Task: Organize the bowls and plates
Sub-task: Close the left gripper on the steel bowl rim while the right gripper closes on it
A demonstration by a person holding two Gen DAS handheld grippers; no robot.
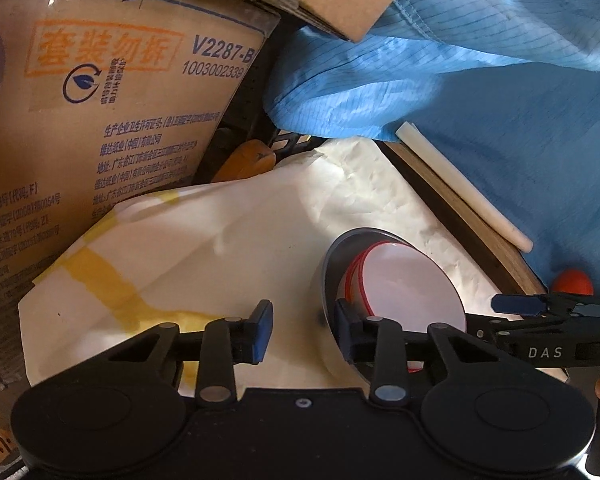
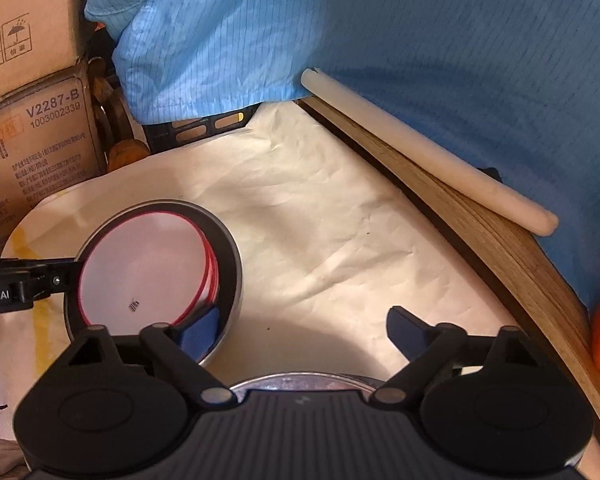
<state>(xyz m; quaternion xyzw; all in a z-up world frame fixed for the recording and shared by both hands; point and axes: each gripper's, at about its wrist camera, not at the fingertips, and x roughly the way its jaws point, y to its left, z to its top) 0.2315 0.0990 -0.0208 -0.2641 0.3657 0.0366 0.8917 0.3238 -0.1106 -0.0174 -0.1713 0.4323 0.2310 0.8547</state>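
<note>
We saw a round metal bowl point(image 1: 328, 276) with a dark grey rim standing upright on the pale wrinkled paper, at about four o'clock in the left wrist view and eight o'clock in the right. Inside it lay stacked white plates point(image 2: 140, 268) with thin red rims, tilted against the bowl's wall. A small dark mark showed on the top plate. A second metal rim point(image 2: 300, 382) peeked out at six o'clock.

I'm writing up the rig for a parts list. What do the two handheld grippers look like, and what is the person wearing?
Both grippers are matte black plastic: the left gripper and the right gripper each have round pivot discs, linkage bars with silver rivets, and dark blue finger pads. One arm reads "DAS". The person wears a light blue pinstriped garment.
</note>
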